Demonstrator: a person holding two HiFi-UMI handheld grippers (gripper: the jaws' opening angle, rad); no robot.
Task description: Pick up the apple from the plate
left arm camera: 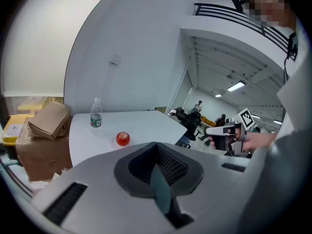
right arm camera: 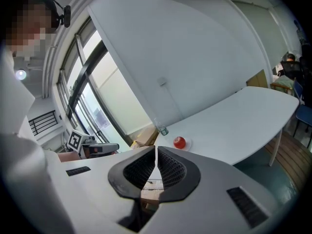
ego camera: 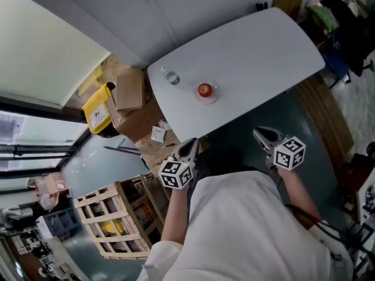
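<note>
Apple — round, glossy red — on white plate, smooth rounded table, left claw and right claw pinched together, empty.

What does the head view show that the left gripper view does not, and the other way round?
Only the head view: a wooden crate and a blue crate on the floor. Only the left gripper view: ceiling lights and distant people beyond the table. Both: the table, the apple, the bottle, the cardboard boxes and the right gripper.
</note>
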